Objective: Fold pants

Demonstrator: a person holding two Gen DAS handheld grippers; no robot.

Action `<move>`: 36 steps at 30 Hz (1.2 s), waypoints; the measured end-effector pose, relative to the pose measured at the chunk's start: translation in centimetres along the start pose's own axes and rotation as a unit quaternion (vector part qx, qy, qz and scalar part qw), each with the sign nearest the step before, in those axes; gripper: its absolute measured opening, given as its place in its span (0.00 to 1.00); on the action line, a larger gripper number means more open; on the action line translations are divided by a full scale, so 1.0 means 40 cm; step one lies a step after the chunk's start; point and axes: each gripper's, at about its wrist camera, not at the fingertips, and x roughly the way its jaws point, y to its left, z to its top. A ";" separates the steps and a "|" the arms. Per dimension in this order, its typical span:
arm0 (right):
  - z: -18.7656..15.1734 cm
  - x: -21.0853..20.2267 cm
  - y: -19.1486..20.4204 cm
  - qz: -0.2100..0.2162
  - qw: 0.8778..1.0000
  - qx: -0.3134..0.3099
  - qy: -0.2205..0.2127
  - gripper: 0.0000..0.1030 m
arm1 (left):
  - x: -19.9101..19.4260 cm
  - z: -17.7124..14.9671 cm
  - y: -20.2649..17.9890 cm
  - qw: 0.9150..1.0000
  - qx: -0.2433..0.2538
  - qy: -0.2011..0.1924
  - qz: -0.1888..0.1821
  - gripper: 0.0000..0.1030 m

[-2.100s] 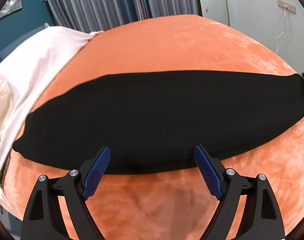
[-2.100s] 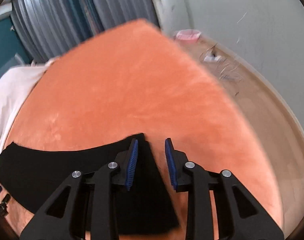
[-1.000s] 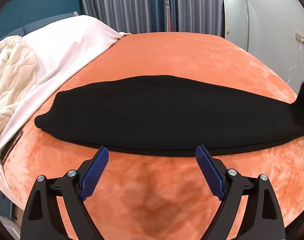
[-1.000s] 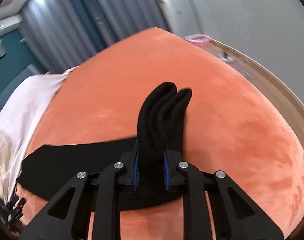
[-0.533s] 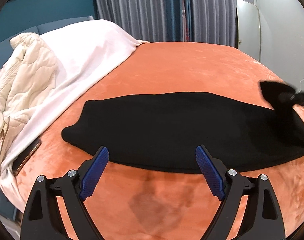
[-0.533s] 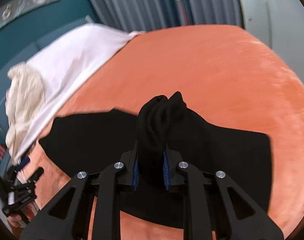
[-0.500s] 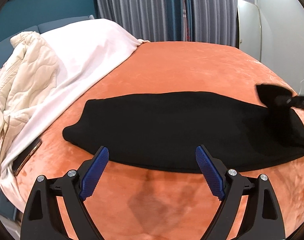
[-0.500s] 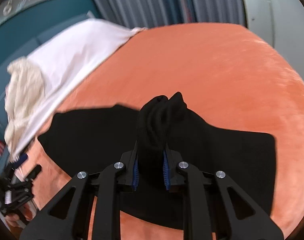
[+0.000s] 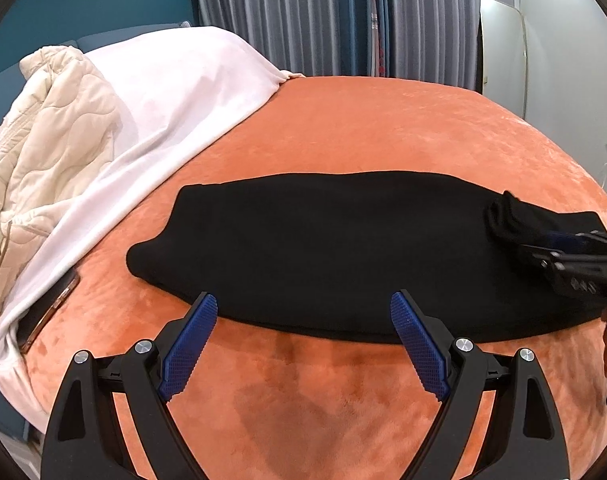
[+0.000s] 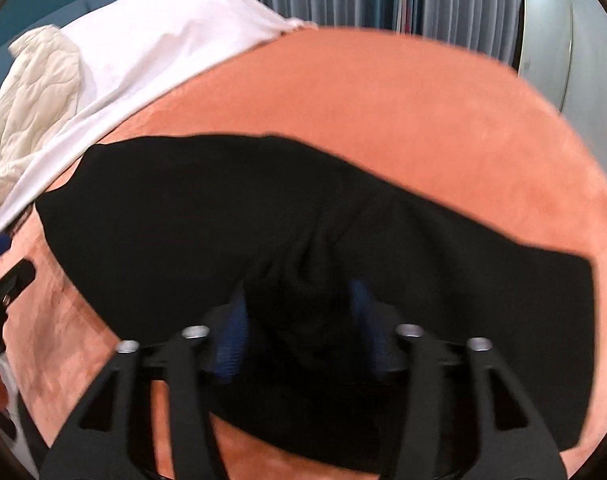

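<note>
The black pants (image 9: pixel 343 248) lie flat across the orange bedspread (image 9: pixel 383 120), folded lengthwise. My left gripper (image 9: pixel 303 340) is open and empty, hovering just in front of the pants' near edge. My right gripper (image 9: pixel 543 242) comes in from the right over the pants' right end with a bunch of the black cloth (image 9: pixel 507 216) at its fingertips. In the blurred right wrist view the pants (image 10: pixel 183 208) spread ahead, and the right gripper (image 10: pixel 299 320) has its jaws parted with the cloth lying loose between them.
A white sheet (image 9: pixel 175 92) and a cream quilted jacket (image 9: pixel 51 128) lie at the left of the bed. A phone (image 9: pixel 49 312) lies at the sheet's edge. Curtains (image 9: pixel 323 16) and a mirror (image 9: pixel 503 44) stand behind the bed.
My right gripper carried the pants' right end up and leftward over the pants, lowered, and its jaws have parted. The left gripper drifted left and stayed open.
</note>
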 end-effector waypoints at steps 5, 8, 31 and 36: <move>-0.018 -0.026 0.041 -0.020 0.998 -0.048 -0.017 0.63 | 0.013 0.021 -0.033 1.000 0.006 0.003 -0.010 0.84; -0.019 0.011 0.053 -0.027 0.998 -0.054 -0.002 0.63 | 0.016 0.033 -0.053 1.000 0.005 0.007 -0.027 0.84; -0.007 0.085 0.114 0.075 0.997 -0.004 0.008 0.35 | 0.043 0.029 -0.041 0.999 -0.003 0.033 -0.039 0.84; -0.030 -0.078 0.023 0.084 0.994 0.049 -0.049 0.36 | 0.036 0.021 -0.021 0.999 0.005 0.025 -0.018 0.84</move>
